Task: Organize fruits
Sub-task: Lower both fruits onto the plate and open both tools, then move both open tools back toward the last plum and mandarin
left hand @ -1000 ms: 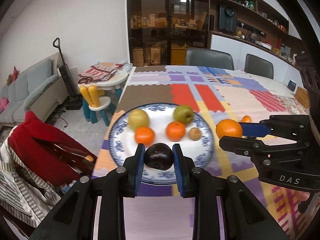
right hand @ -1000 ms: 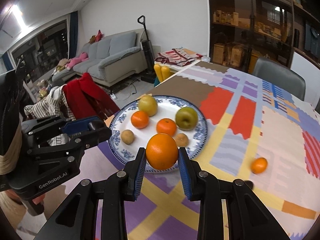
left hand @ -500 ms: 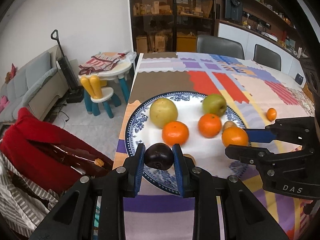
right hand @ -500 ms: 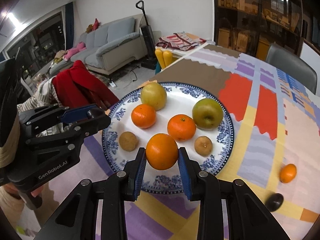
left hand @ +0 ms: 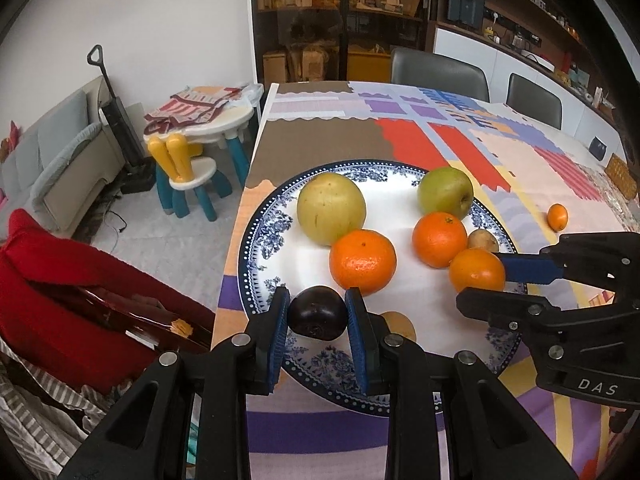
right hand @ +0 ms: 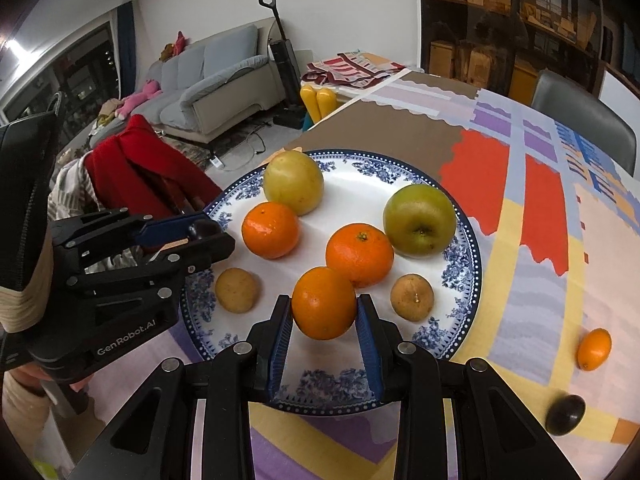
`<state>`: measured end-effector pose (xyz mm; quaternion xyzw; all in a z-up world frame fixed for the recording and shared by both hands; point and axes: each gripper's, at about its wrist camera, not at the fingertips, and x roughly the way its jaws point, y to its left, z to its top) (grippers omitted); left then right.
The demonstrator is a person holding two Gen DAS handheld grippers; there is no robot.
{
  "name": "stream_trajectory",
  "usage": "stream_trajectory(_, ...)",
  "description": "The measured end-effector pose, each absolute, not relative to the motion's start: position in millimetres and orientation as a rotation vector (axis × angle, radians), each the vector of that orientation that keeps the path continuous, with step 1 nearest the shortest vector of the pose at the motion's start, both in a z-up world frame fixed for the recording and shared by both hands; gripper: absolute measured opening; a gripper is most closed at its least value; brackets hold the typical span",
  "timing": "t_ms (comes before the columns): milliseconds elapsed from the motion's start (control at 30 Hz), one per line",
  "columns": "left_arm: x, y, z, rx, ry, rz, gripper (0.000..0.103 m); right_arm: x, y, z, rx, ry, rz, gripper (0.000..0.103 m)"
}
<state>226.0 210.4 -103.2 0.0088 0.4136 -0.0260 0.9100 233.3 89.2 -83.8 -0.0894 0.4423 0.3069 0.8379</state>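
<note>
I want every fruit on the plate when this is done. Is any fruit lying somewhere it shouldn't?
Yes. Two fruits lie loose on the tablecloth, right of the plate: a small orange fruit and a dark fruit nearer the camera. Everything else sits on the plate or is held in a gripper.

two hand-held grippers angle downward, side by side. the left gripper point(left hand: 317, 312) has its blue-padded jaws clamped on a dark plum point(left hand: 317, 312). the right gripper point(right hand: 323, 309) has its jaws clamped on an orange point(right hand: 323, 303). each gripper's black body shows at the edge of the other's view, tips close together.
</note>
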Motion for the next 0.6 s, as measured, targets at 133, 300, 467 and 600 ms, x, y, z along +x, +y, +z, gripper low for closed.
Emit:
stream_trajectory(133,223.6,209.6,-100.9,0.023,0.847,-0.050,0.041,234.1,88.4,-85.0,-0.184,0.944,0.643,0.034)
stream_trajectory(300,216.1,206.5,-89.2,0.028,0.823,-0.025,0.046,230.9,84.4,-79.5,-0.174,0.922,0.644,0.044)
stream_trajectory(467,204.0,199.8,-71.4,0.049,0.788,0.005,0.053,222.0,76.8,-67.9,-0.168,0.896,0.640,0.047)
stream_trajectory(600,194.8,193.9,-57.0,0.042,0.759,0.013,0.057,214.7,67.5,-55.9,-0.156,0.868,0.635,0.050)
